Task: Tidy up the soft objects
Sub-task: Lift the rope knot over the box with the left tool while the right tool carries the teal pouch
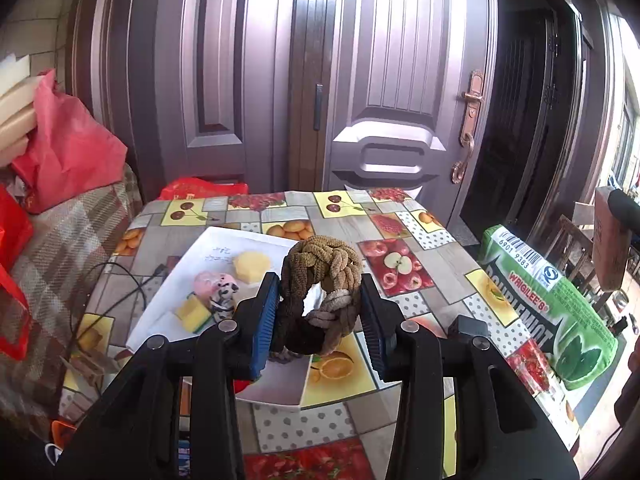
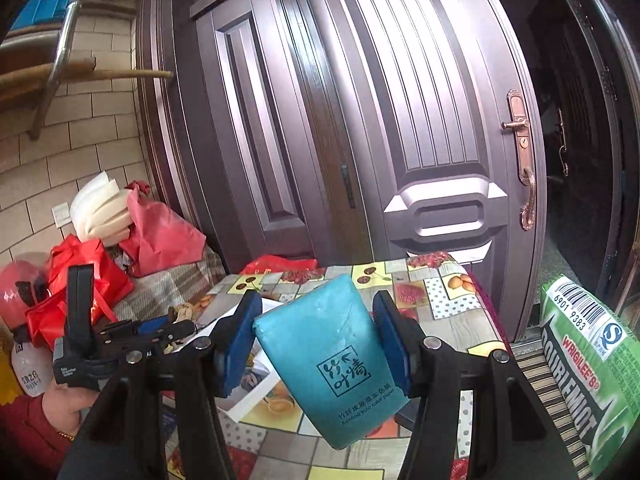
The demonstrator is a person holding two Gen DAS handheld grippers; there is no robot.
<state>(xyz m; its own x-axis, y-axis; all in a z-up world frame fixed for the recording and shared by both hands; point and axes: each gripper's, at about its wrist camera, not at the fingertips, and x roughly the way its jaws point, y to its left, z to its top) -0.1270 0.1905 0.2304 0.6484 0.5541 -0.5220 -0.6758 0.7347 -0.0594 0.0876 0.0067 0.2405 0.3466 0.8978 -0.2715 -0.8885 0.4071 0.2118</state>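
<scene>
Grippers each hold one soft thing above the desk

Left gripper [image 1: 320, 316], lower centre of its view, has its two blue fingers [image 1: 266, 320] pressed on one braided brown ring [image 1: 320, 284], lifted over the fruit-patterned desk [image 1: 432, 264]. On one white sheet [image 1: 208, 272] left of centre lie four small things: one pale yellow block [image 1: 250, 266], one pink toy [image 1: 210, 282], one black-and-white toy [image 1: 223, 298] and one yellow-green sponge [image 1: 194, 312]. One green pillow [image 1: 548, 304] sits at the right edge. In the right wrist view, the right gripper [image 2: 316, 344] clamps one teal tissue pack [image 2: 328, 356], tilted, at centre frame above the desk.
</scene>
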